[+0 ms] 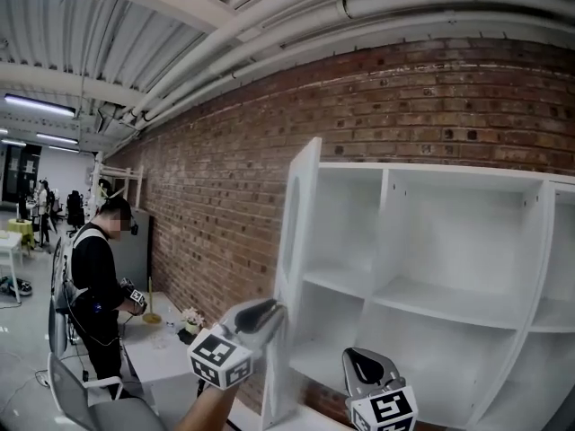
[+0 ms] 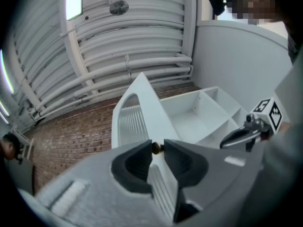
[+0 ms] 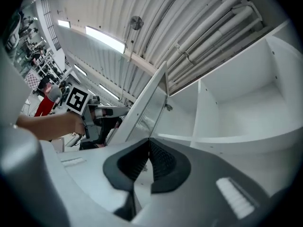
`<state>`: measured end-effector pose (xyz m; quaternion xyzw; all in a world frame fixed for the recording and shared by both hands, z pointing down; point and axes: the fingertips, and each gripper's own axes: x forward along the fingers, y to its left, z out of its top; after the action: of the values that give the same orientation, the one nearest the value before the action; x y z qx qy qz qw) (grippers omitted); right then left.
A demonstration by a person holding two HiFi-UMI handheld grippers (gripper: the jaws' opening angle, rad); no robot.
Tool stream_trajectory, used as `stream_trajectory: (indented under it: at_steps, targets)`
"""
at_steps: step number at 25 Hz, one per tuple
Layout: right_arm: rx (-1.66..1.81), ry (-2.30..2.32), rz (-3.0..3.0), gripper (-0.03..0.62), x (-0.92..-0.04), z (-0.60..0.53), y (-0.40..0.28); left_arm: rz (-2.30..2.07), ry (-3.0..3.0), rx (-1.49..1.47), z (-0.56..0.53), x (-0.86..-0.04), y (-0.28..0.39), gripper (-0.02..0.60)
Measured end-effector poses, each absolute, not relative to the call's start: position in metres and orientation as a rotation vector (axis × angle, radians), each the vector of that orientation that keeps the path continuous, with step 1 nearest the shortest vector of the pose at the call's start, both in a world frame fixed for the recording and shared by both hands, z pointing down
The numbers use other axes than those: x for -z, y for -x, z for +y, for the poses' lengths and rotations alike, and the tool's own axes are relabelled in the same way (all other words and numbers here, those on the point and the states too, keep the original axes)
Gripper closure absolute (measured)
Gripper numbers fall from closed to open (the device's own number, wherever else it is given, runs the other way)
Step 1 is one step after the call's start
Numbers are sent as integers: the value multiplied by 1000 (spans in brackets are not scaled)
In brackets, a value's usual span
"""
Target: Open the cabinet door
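Room: workshop hall with a brick wall (image 1: 225, 151) behind the work area and pale pipes (image 1: 269, 16) running along the ceiling.
Left gripper (image 1: 269, 317): raised and pointing upward at the free edge of the door; its marker cube (image 1: 218, 357) faces the head camera.
Left gripper state: clenched on a small brown knob (image 2: 155, 148), which sits pinched between the two jaw tips in the left gripper view.
Knob: fixed to the door (image 1: 301, 232), low on its outer edge.
Door: white, with a ribbed panel (image 2: 130, 122); it is swung well out from the cabinet front and stands nearly edge-on to the head camera, at the cabinet's left side.
Cabinet (image 1: 467, 173): white, set against the brick wall; the interior is exposed, with upright dividers and shelves (image 1: 449, 303). No contents seen on the visible shelves.
Right gripper (image 1: 370, 366): low in the head view, in front of the open cabinet, to the right of the door and apart from it.
Right gripper state: jaws closed tip to tip, nothing between them.
Background, left: a person (image 1: 94, 277) in dark clothing stands beside a white table (image 1: 157, 344) holding another marker-cube device; small items on the table are too small to identify.
Foreground, lower left: back of a grey chair (image 1: 72, 393).
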<state>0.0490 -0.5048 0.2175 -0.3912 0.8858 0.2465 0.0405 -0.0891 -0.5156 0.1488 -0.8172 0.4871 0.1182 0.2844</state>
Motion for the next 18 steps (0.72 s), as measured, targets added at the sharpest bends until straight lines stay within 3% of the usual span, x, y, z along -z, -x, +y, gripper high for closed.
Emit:
stream_trajectory:
  at_steps: [6,13,18]
  targets:
    - [-734,1076,2767,591,-227,-506,-15,1450,2096,-348,-500,-150,147,516]
    - [-727,952,2813,591,-232,-500,26,1664,1981,-304,-501,-154,223,580]
    - [-715,902,2834,591,-238,-498,45,1723,1950,-261,-494,-161,249,580]
